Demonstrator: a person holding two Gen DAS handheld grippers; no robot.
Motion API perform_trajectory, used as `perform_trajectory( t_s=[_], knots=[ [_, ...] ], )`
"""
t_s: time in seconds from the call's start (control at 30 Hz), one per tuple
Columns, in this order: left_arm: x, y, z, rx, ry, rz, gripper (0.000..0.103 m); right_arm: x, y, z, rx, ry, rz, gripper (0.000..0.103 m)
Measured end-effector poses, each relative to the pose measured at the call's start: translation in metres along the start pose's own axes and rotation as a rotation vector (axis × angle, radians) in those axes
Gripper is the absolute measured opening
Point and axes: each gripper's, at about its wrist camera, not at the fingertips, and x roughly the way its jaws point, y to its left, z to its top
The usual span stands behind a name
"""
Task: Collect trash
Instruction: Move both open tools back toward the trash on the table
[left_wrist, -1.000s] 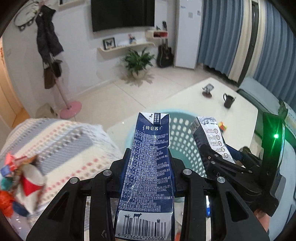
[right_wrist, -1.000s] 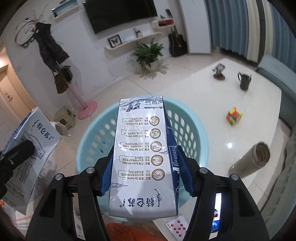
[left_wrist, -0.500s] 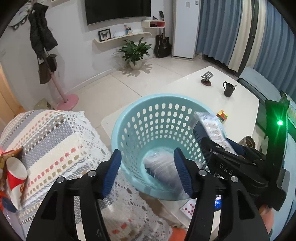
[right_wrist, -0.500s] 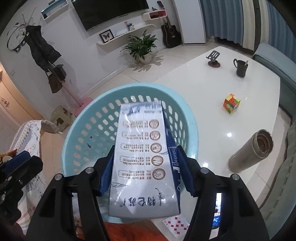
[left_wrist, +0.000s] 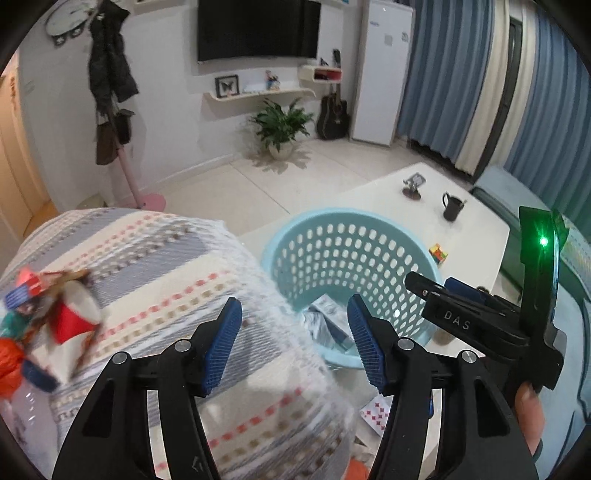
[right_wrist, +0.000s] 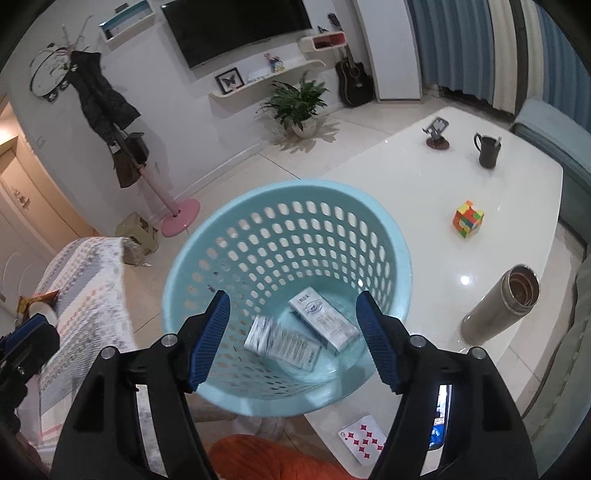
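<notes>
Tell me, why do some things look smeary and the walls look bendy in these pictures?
Left wrist view: the red cup and wrappers and the striped cloth are smeared by motion blur. Right wrist view: one milk carton in the blue basket is blurred, the other sharp; a lamp glares off the white table. Both views: the fisheye lens bends straight edges and darkens the corners.

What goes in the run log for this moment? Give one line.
step: cartons dropped | left hand-held gripper: open, empty | right hand-held gripper: jaws just opening, empty | two milk cartons in basket
</notes>
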Motion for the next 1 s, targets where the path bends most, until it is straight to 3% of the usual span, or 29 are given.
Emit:
perform_trajectory(
  t_s=[0.3,0.6,0.8,1.0],
  knots=[
    [-0.098,0.063,-0.023,-0.130,-0.156,0.037,0.058,-0.066,0.087,-0.007,-0.183,-0.119,0.073,0.067],
    [-0.202,0.151,-0.069,-0.282,-0.300,0.177,0.062,-0.115,0.200,-0.049,-0.385,-0.168,0.198,0.067],
    [-0.245,0.225,-0.122,-0.437,-0.291,0.317,0.063,-0.123,0.280,-0.108,-0.501,-0.108,0.327,0.076],
    [-0.261,0.290,-0.174,-0.601,-0.242,0.376,0.063,-0.123,0.342,-0.164,-0.625,-0.063,0.385,0.085]
  ],
)
